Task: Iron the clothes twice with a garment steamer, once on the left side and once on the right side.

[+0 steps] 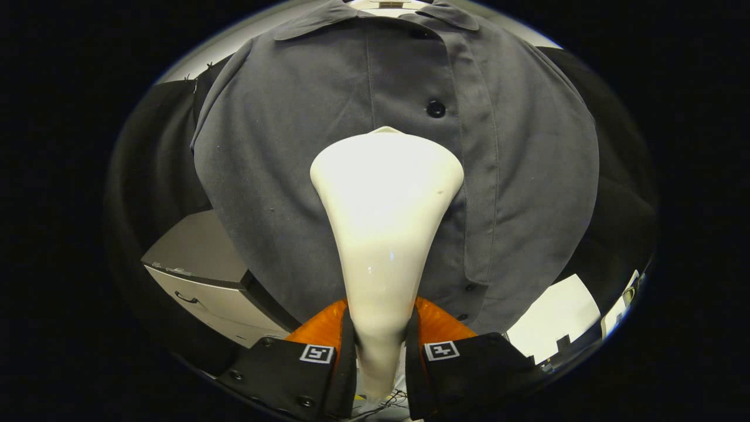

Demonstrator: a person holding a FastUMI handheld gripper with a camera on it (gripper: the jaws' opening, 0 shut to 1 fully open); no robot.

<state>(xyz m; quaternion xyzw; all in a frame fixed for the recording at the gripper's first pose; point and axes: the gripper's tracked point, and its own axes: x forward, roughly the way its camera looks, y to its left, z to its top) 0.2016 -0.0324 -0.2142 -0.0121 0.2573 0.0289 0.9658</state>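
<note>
Gripper (379,346) fingers are clamped on the white garment steamer (384,223), whose head sits against the hanging grey shirt (293,176), just below a button. Left of the shirt there's a grey drawer cabinet (199,275).

My steamer (384,234) hides the middle of the shirt (281,176) placket, and its face against the cloth is out of my sight. My fingers (316,363) cover the handle's sides. The cabinet (205,275) runs behind the hem.
</note>
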